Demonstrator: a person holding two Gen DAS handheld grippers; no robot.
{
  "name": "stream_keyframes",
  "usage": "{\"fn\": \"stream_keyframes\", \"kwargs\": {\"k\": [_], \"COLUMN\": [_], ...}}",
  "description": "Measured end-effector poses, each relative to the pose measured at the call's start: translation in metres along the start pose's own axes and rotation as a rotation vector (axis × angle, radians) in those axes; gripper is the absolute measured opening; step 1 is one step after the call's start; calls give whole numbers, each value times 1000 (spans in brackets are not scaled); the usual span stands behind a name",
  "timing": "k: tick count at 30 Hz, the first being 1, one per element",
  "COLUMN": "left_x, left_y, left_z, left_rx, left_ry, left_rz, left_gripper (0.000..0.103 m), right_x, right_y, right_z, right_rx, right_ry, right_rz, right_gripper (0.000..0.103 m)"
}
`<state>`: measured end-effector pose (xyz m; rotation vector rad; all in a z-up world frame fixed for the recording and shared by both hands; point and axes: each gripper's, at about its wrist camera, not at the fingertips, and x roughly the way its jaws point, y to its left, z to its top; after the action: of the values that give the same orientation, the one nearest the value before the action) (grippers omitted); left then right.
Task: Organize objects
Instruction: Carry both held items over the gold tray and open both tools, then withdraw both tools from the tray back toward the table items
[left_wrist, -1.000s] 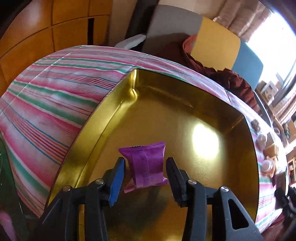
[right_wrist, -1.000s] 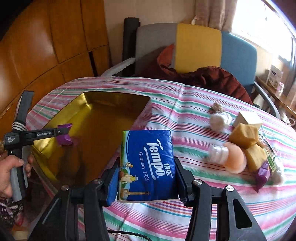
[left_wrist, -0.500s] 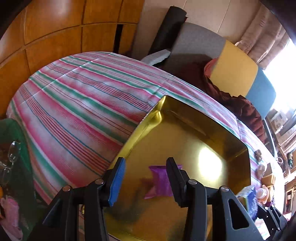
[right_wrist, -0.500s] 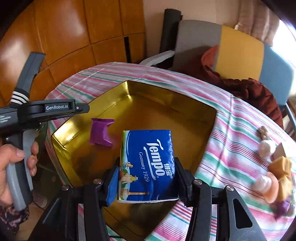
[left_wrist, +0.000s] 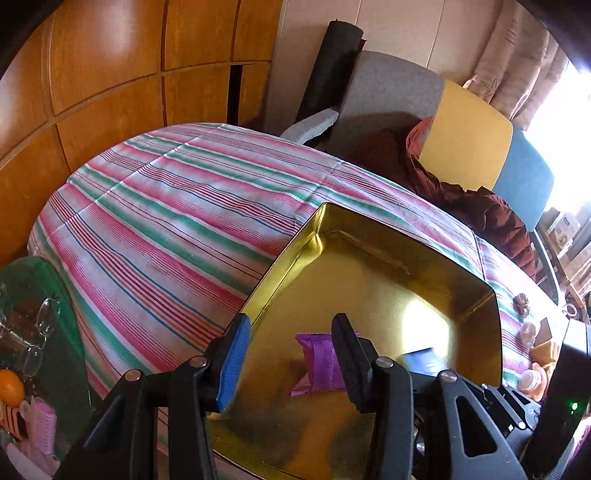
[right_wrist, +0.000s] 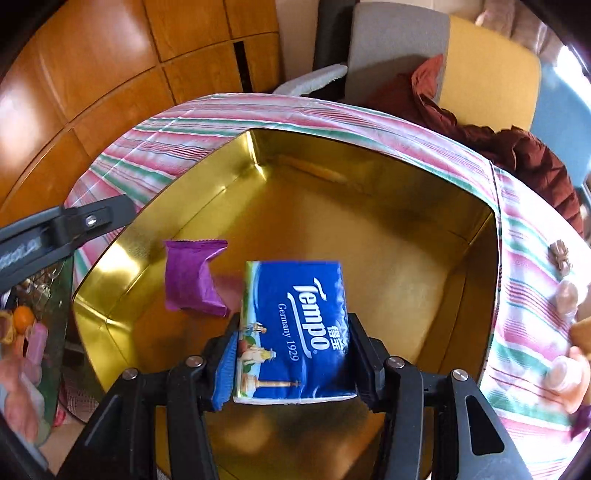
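Altogether one purple packet (right_wrist: 194, 278), one tissue pack (right_wrist: 295, 328)

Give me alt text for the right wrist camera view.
The right gripper holds a blue Tempo tissue pack over a gold tray on a striped tablecloth. A purple wrapper lies in the tray.

Wooden wall panels (left_wrist: 110, 74), a grey, yellow and blue chair (left_wrist: 465, 144), curtains (left_wrist: 517, 74) by a bright window.
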<state>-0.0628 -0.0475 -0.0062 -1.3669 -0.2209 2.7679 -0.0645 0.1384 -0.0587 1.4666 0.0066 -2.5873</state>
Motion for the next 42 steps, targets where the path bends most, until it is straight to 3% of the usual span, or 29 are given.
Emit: {"fn": "stream_keyframes", "kwargs": {"k": [5,19,31,42], "left_x": [-3,-8,-9,-8], "left_y": [-4,-24,-49,-71], "left_z": [-2,-8,-22,-35], "left_rx": [11,75,159,235], "left_ry": [-6,-23,-30,-20], "left_rz": [17,76,115,123], "left_gripper": [46,46,46,46], "right_x": [-8,-68,-93,-98], "right_y": [2,-24,-70,-139], "right_z": [1,-15,-30,-69], "right_rx": [-15,40,123,218], "right_ry": [-47,-216,-252,-211], "right_rz": [4,-47,-101,-225], "right_gripper": [69,77,81,82]}}
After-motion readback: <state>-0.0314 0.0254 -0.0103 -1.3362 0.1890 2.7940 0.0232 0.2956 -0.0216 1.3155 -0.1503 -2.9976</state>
